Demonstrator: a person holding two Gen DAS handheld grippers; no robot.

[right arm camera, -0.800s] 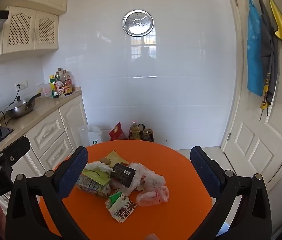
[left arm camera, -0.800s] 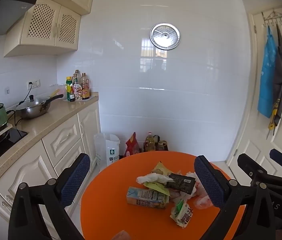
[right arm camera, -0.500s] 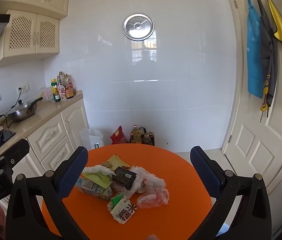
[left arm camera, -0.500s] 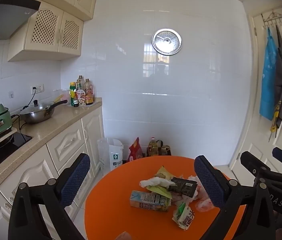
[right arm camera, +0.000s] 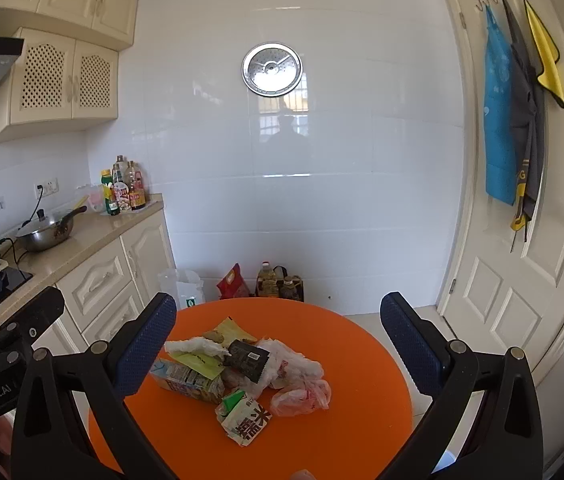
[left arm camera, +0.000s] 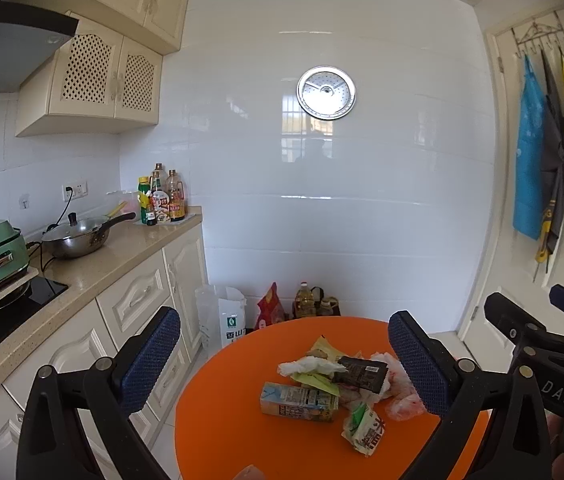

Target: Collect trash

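Nothing is collected yet: this is judged to be the approach, with the whole heap of trash (right arm camera: 238, 376) lying untouched on the round orange table (right arm camera: 362, 360).

Starting at the left, the left gripper (left arm camera: 282, 364) is held above the near side of the table, its fingers (left arm camera: 150, 356) spread wide and nothing between them. The kitchen counter (left arm camera: 122, 256) and its cabinet doors are seen close along that flank, so little room is offered for a sideways swing there.

In the middle, the heap is gathered slightly left of the table's centre in the right wrist view. A juice carton (right arm camera: 186, 378) lies flat at its left edge, with a crumpled white tissue (right arm camera: 194, 347) and a yellow-green paper (right arm camera: 198, 362) over it. A black wrapper (right arm camera: 248, 360) is perched on top, a green-and-white packet (right arm camera: 244, 420) lies nearest, and a pinkish plastic bag (right arm camera: 302, 398) sits at the right.

Further right, the right gripper (right arm camera: 278, 356) is also held wide open and empty. Bare orange surface is left to the right and near side of the heap, so the clearest lane is judged to lie there. Beyond the table's right edge, open floor runs to the white door (right arm camera: 522, 280).

The next move probably calls for a descent onto one outlying piece, the packet or the bag. No bin is clearly made out; a white bag (right arm camera: 186, 288) is seen on the floor past the far edge.
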